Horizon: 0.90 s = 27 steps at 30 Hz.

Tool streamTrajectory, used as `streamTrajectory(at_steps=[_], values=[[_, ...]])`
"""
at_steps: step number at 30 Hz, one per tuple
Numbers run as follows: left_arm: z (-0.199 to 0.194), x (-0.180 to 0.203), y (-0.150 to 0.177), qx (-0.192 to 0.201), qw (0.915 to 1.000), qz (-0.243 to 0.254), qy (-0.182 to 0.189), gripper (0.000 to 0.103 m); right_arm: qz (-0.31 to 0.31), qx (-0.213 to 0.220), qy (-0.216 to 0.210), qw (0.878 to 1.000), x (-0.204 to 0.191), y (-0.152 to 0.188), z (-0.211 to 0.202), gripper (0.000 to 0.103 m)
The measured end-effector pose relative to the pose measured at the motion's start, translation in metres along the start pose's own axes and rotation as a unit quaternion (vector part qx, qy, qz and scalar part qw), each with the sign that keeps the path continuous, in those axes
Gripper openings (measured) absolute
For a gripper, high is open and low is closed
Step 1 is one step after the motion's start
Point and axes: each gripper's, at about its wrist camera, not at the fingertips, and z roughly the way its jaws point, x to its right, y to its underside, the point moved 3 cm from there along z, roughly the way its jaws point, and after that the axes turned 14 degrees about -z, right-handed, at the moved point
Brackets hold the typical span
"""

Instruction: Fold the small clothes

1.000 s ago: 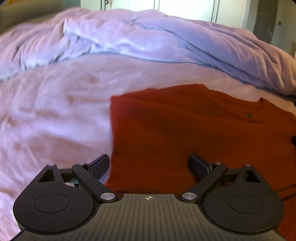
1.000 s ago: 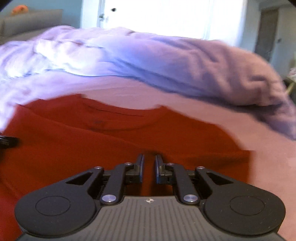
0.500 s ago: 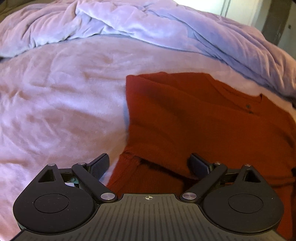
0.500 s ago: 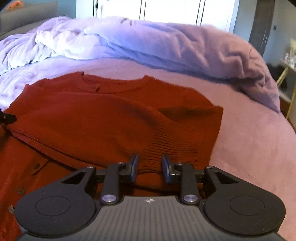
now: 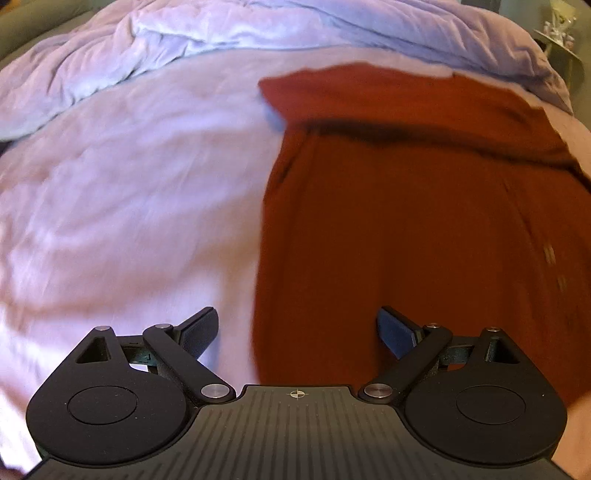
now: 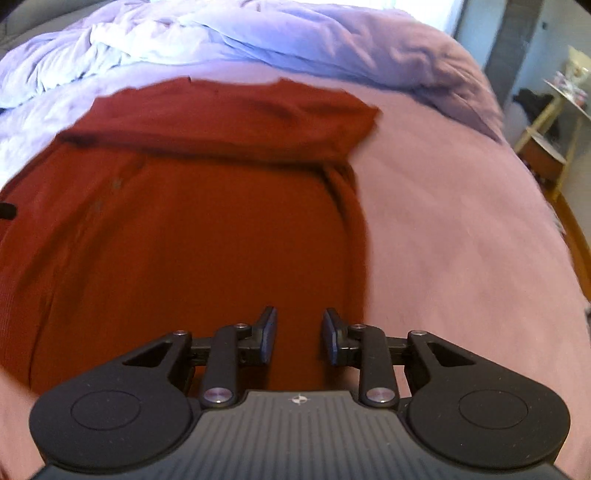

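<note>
A rust-red knit garment (image 5: 406,221) lies flat on the lilac bed sheet (image 5: 129,184), with its sleeves folded across the upper chest as a band (image 6: 229,118). Small buttons show down its front (image 6: 117,182). My left gripper (image 5: 297,330) is wide open and empty, above the garment's left edge near its hem. My right gripper (image 6: 299,338) is open by a narrower gap and empty, above the garment's lower right part. Both views are blurred by motion.
A crumpled lilac duvet (image 6: 221,33) is heaped along the far side of the bed. A small side table with clutter (image 6: 561,110) stands off the bed's right side, over wooden floor (image 6: 580,236). Bare sheet lies left and right of the garment.
Both grippers have pulled back toward the garment's hem. The right gripper, shut a second ago on the sleeve cuff, has opened and left it folded across the chest.
</note>
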Motion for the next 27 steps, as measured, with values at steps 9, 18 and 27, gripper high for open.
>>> streamTrajectory(at_steps=[9,18,27], values=[[-0.029,-0.029,0.05,-0.05,0.9984,-0.023,0.014,0.096,0.062,-0.018,0.011,0.998,-0.002,0.064,-0.062,0.043],[-0.024,-0.024,0.043,-0.084,0.9907,-0.075,0.077,0.085,0.114,-0.02,-0.061,0.991,-0.012,0.06,-0.046,0.035],[-0.027,-0.039,0.04,-0.104,0.9808,-0.116,0.117,0.034,0.169,-0.011,-0.113,0.979,0.0,0.063,-0.041,0.005]])
